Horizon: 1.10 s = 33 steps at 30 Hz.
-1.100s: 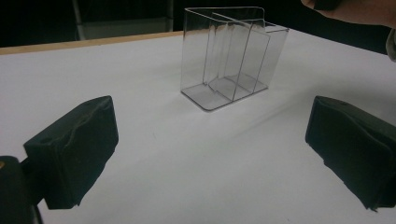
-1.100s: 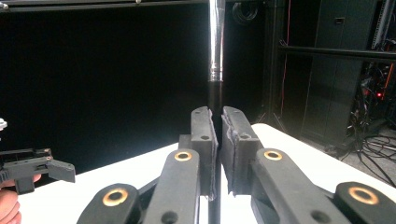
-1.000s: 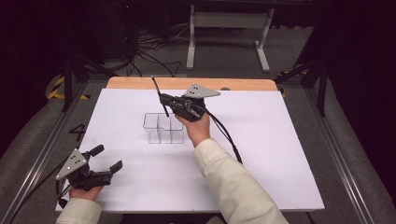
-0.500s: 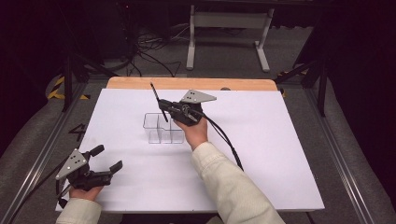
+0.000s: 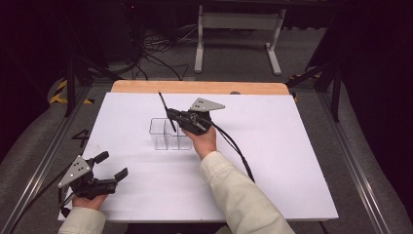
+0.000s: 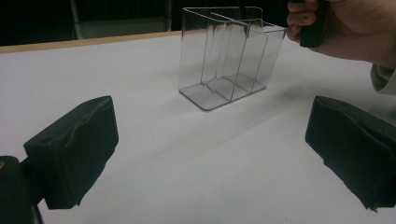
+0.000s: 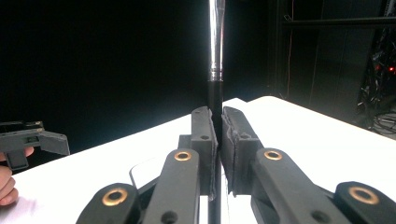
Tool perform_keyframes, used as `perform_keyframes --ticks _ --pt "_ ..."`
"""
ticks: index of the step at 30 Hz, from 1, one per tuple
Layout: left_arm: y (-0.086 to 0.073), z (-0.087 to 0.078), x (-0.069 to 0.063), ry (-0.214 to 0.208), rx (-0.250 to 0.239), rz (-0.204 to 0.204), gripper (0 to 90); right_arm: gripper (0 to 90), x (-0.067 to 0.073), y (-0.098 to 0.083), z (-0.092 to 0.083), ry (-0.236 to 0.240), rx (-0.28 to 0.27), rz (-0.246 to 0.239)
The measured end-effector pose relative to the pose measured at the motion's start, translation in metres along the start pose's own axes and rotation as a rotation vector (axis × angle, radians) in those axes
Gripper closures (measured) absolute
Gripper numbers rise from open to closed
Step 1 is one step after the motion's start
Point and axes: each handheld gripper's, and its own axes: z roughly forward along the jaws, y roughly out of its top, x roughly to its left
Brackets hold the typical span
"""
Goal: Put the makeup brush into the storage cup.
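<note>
A clear plastic box (image 5: 165, 139) with upright dividers stands on the white table top (image 5: 292, 161), left of centre. My right gripper (image 5: 171, 116) hovers just above the box's right part, shut on a thin black stick (image 5: 162, 103) that slants up and away. In the right gripper view the jaws (image 7: 218, 126) pinch the stick (image 7: 216, 42), which has a shiny silver section higher up. My left gripper (image 5: 113, 165) rests near the front left corner, open and holding nothing. In the left gripper view its pads (image 6: 74, 149) frame the box (image 6: 224, 60), well short of it.
A wooden strip (image 5: 195, 87) edges the far side of the table. Beyond it are cables and a metal stand's legs (image 5: 234, 29) on the dark floor. The right gripper's cable (image 5: 234, 146) trails along the forearm. A metal rail (image 5: 34, 165) runs along the left.
The right gripper has come down and slightly nearer with the stick, closer to the box's top. The left gripper has stayed put.
</note>
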Motion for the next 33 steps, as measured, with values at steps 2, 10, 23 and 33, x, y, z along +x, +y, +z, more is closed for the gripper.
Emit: perform_keyframes --ticks 2,10,23,33 --pt "0.0 0.0 0.0 0.001 0.0 0.0 3.2 84.3 0.0 -0.002 0.0 0.001 0.005 0.004" --pt "0.0 0.0 0.0 0.0 -0.001 -0.001 3.2 84.2 0.0 -0.006 0.002 0.007 0.02 0.006" --pt "0.0 0.001 0.0 0.002 -0.004 -0.004 3.2 40.6 0.001 0.0 -0.003 -0.01 -0.011 0.037" --pt "0.001 0.003 0.001 -0.009 -0.003 -0.006 2.4 12.8 0.007 0.02 -0.025 -0.04 -0.008 -0.025"
